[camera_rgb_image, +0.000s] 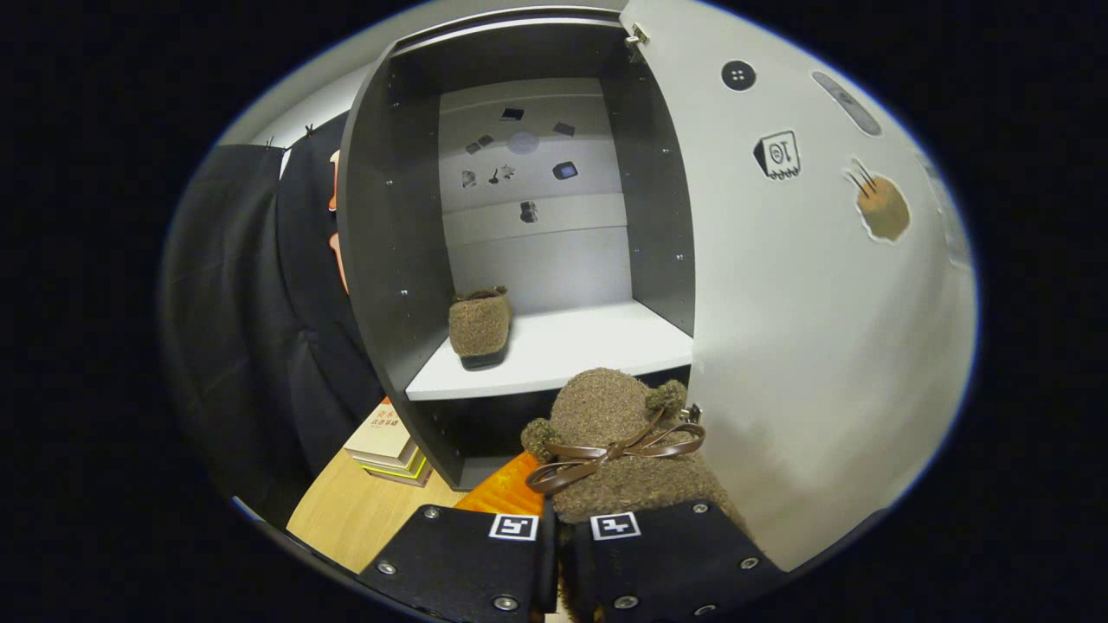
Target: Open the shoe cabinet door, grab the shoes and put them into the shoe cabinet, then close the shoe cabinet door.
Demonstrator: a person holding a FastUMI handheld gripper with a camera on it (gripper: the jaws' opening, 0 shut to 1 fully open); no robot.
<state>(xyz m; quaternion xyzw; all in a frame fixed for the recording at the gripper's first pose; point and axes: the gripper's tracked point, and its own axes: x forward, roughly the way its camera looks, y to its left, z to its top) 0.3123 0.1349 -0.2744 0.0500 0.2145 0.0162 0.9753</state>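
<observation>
My gripper (556,541) is shut on a fuzzy brown shoe (619,433) with a brown leather bow, held up just ahead of the fingers and in front of the cabinet's white shelf (580,346). The shoe cabinet (389,260) stands open, with dark side walls and a pale back panel. Its white door (805,329) is swung out to the right, close beside the held shoe. A second fuzzy brown shoe (479,327) sits on the shelf near the left wall, toe pointing outward.
A stack of books (387,443) lies on the wooden floor (363,519) left of the cabinet base. An orange surface (511,491) shows under the held shoe. Black cloth hangs to the left. The shelf has room to the right of the placed shoe.
</observation>
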